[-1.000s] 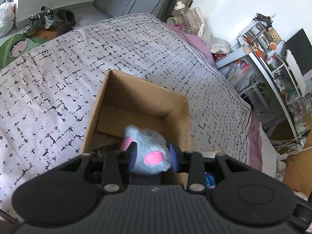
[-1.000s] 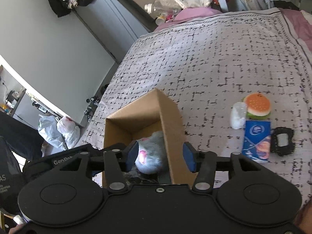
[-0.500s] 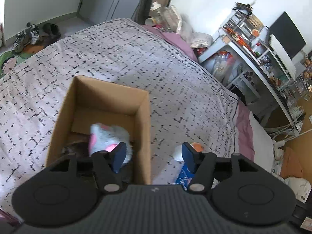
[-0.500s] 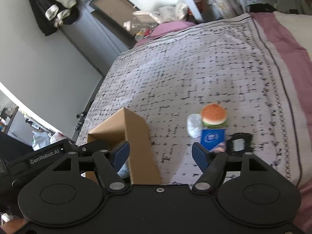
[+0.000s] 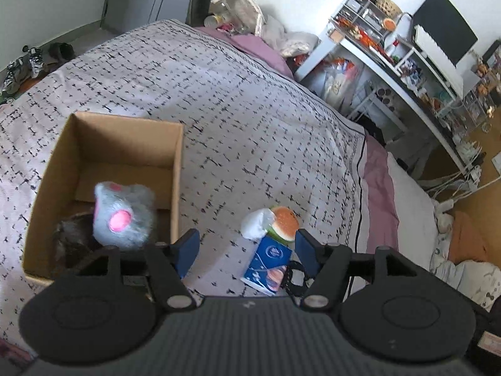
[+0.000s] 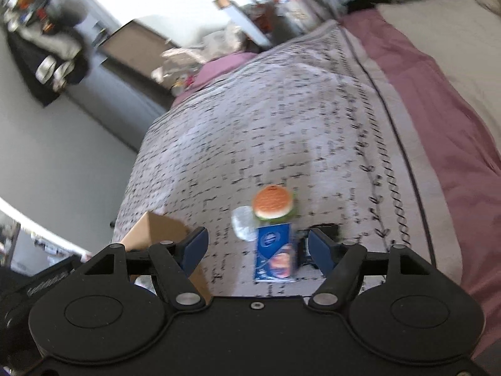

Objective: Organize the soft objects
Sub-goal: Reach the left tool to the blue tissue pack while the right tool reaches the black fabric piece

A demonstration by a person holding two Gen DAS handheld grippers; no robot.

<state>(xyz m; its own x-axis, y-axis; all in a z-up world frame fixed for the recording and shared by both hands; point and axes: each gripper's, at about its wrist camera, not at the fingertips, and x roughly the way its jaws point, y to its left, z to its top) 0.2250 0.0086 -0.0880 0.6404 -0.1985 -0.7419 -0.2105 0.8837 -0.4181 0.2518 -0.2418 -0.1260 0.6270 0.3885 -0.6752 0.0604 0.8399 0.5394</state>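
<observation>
Both your grippers gape empty: left gripper (image 5: 247, 247), right gripper (image 6: 258, 246). Orange-bun plush burger (image 6: 273, 202) lies dead ahead of right, beyond upright blue carton (image 6: 275, 255); right nearer.

Hardly any lettering is being shown legibly. A round white emblem and a picture are being displayed on the face of the blue packet (image 6: 275, 253), which is lying just in front of the burger toy (image 6: 273, 202), but the print on it is too small and blurred to be read. The same packet (image 5: 268, 261) is being seen from the left wrist view, again unreadable. Raised lettering is being carried on the dark housing (image 6: 47, 282) to the left of the packet in the right wrist view, but it is blurred beyond reading.
</observation>
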